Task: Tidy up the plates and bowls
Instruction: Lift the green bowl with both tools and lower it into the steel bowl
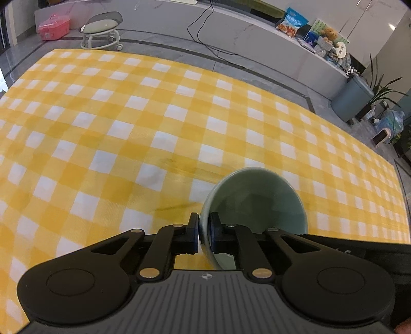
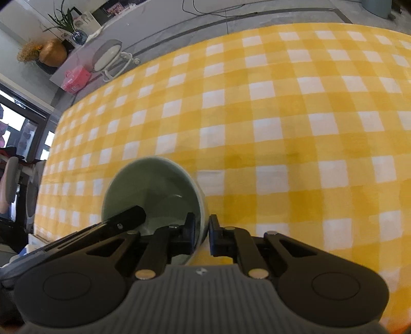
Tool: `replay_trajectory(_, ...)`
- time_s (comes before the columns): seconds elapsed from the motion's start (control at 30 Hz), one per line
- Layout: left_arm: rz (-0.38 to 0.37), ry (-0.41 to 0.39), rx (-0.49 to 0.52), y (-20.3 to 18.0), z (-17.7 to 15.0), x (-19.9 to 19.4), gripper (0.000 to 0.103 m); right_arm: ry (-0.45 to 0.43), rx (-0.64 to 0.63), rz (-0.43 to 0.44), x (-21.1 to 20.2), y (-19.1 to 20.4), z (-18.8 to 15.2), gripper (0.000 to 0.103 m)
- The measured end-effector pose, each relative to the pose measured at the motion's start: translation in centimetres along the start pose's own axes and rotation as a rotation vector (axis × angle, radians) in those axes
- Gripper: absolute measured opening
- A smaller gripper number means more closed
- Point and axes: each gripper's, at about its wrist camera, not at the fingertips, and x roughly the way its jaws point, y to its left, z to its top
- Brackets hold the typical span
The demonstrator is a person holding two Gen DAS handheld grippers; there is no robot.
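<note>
Both tongs (image 1: 204, 232) (image 2: 201, 235) clamp bowl (image 1: 257, 195) rim; base hidden.

No legible text; print on blue snack bag (image 1: 292, 23) too blurred

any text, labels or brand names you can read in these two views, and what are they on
No word or number reads clearly in either view.
Blue snack bag on the far counter: printed text, too small and blurred to read.
Round white sign beside it: dark marks, unreadable.
Left gripper body: a small round emblem, no letters.
Right gripper body: a small emblem, no letters.
Green bowl: no print visible.
</note>
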Motion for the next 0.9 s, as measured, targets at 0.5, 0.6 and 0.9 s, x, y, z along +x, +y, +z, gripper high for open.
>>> replay_trajectory(0.5,-0.025,-0.001,0.081,-6.0,-5.5,-9.8,0.01,-0.04,-0.009,0.067,-11.9,-2.5,-6.4,0.007)
replay_trajectory(0.6,-0.042,0.01,0.097,-7.7,-7.0,-11.1,0.01,-0.054,-0.009,0.073,-14.2,-3.8,-8.0,0.007)
replay_trajectory(0.9,-0.097,0.036,0.206,-13.5,-11.0,-13.2,0.01,-0.118,0.033,0.074,-20.7,-9.4,-13.2,0.007)
